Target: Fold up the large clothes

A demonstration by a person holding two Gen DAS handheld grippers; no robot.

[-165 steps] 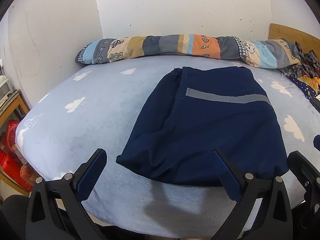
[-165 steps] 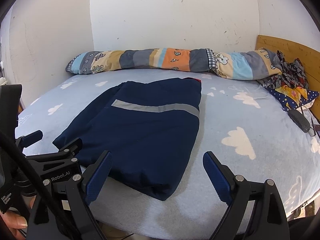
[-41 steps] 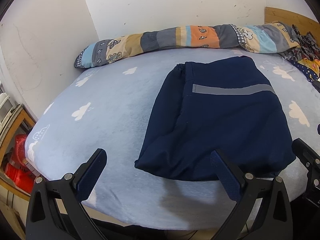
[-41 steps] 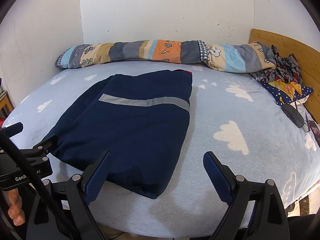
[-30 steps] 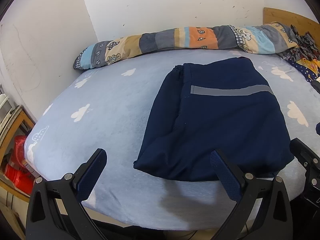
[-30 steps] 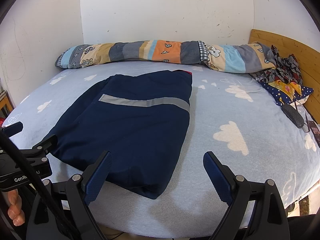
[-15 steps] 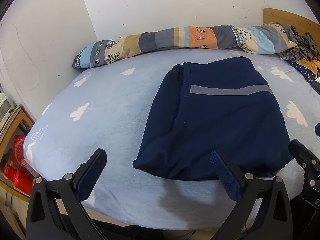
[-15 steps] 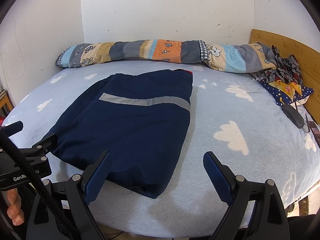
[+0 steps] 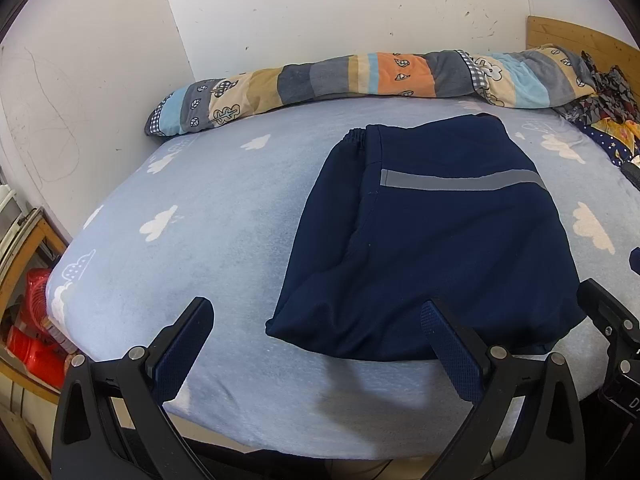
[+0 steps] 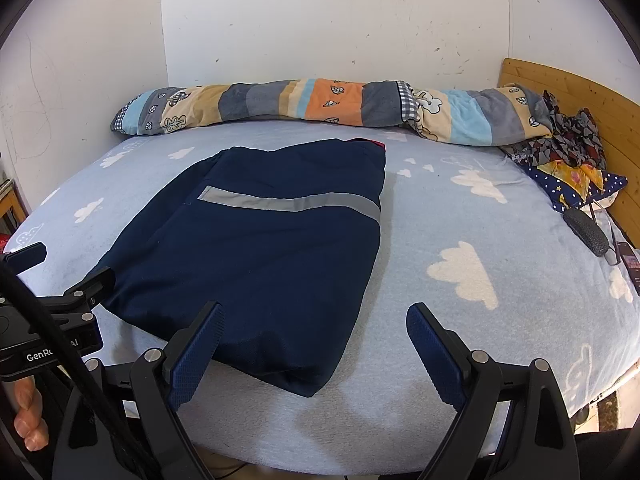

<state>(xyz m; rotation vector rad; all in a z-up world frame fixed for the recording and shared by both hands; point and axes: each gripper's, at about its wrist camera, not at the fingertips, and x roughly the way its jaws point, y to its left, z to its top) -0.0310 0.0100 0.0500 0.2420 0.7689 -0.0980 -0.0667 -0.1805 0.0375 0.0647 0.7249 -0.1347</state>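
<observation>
Hovering at the near edge of the bed (image 9: pixel 208 216), both grippers are empty, fingers spread wide. Left gripper (image 9: pixel 316 344): its left finger (image 9: pixel 182 346) sits over bare sheet; its right finger (image 9: pixel 450 350) overlaps the near hem of the folded navy garment (image 9: pixel 432 248) in view, contact not discernible. Right gripper (image 10: pixel 314 346): left finger (image 10: pixel 196 352) overlaps the garment's near edge, right finger (image 10: pixel 434 354) over bare sheet just beyond the garment's near right corner. Touching or apart cannot be told.

Garment lies flat ahead of the fingers, folded into a rough rectangle, grey reflective stripe (image 10: pixel 288 202) across its far half. A gathered cuff (image 9: pixel 356 136) shows at the far left corner in the left view; a sliver of red (image 10: pixel 370 142) at the far edge in the right view.

Beyond the garment, a long patchwork roll of bedding (image 10: pixel 320 104) runs along the wall. Far right of the right fingers: crumpled patterned cloth (image 10: pixel 568 148) against a wooden headboard (image 10: pixel 580 88), and a dark oblong object (image 10: pixel 586 232) on the sheet. Left of the left fingers, past the bed edge, red items (image 9: pixel 30 320) on a low shelf. A person's fingertips (image 10: pixel 28 416) show at the right view's lower left, beside the left gripper's body.
</observation>
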